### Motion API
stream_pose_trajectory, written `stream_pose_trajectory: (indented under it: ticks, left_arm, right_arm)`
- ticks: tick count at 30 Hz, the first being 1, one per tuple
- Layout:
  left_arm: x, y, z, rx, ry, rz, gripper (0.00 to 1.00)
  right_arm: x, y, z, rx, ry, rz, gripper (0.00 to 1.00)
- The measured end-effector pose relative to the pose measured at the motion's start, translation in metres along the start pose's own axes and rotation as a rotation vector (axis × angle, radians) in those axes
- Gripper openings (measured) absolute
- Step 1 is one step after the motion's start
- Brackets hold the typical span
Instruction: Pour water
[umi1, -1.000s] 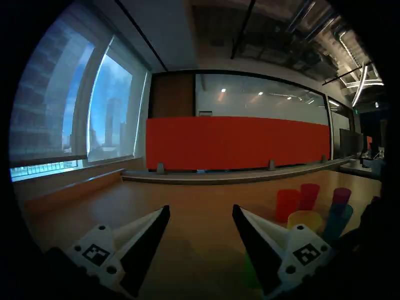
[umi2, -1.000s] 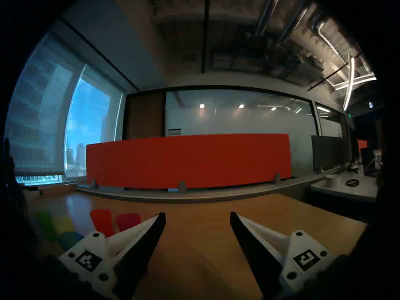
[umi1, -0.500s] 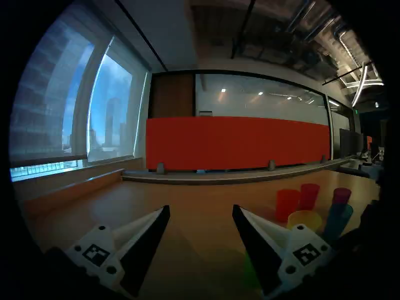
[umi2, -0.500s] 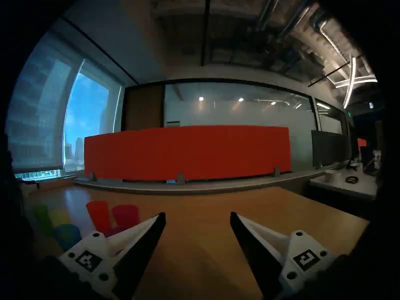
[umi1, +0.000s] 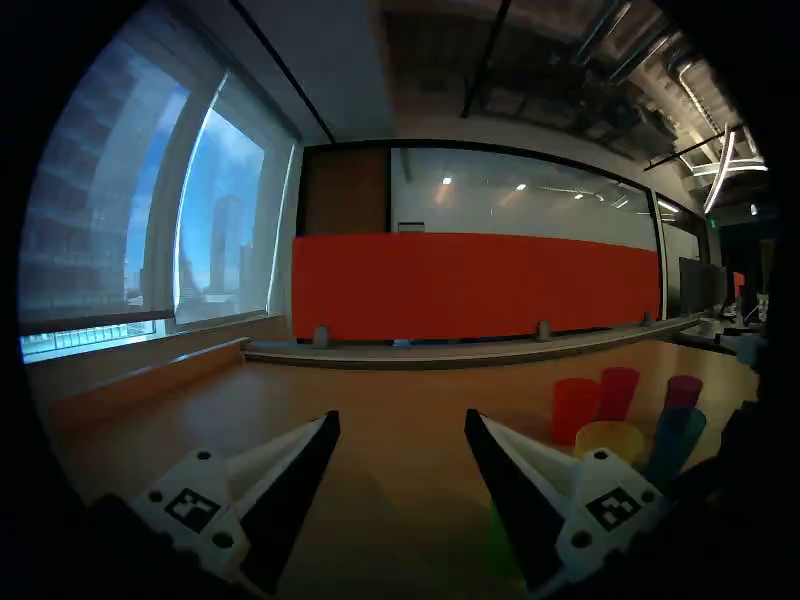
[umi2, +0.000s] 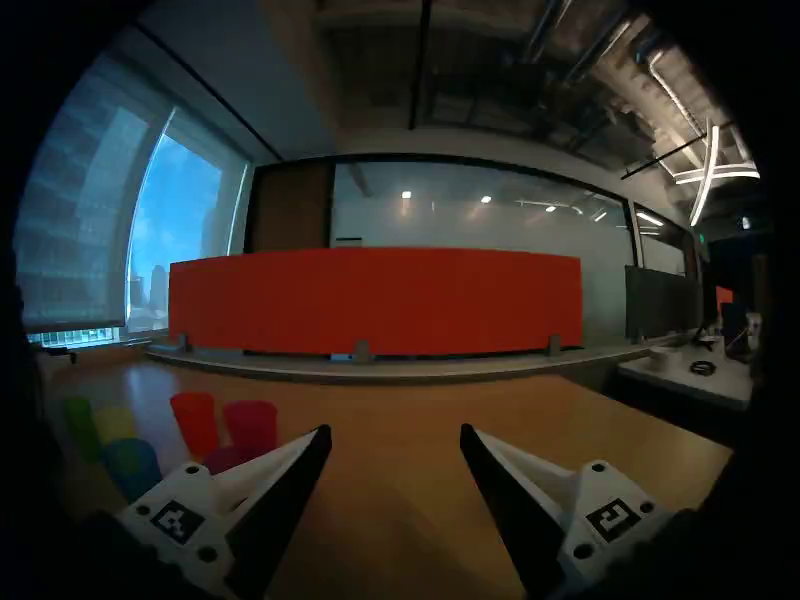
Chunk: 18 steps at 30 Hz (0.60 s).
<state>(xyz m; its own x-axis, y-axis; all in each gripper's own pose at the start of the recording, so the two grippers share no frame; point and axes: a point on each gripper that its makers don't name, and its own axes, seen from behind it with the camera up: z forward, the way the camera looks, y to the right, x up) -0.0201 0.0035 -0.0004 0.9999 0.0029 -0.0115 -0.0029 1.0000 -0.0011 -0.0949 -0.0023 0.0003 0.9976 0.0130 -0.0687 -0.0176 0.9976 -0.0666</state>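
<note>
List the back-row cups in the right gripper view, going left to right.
green cup → yellow cup → orange-red cup → crimson cup. The blue cup and the magenta cup stand nearer and overlap these, so they are left out.

A long red panel (umi1: 470, 285) stands along a wooden table's (umi1: 400, 400) far edge. Left of the panel, a tall window (umi1: 215, 235) shows city towers. Behind and above it runs a glass wall (umi1: 520, 200). Right of the panel stand a dark monitor (umi2: 660, 305) and a pale desk (umi2: 690, 380).
</note>
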Motion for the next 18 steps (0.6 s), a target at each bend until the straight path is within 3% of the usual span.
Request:
stream_pose_trajectory:
  ticks: [18]
  left_arm:
    - [0.0,-0.0001,-0.0003,0.0,0.0,0.0,0.93]
  right_arm:
    - [-0.0009,0.0017,-0.0004,-0.005,-0.002,0.001,1.0]
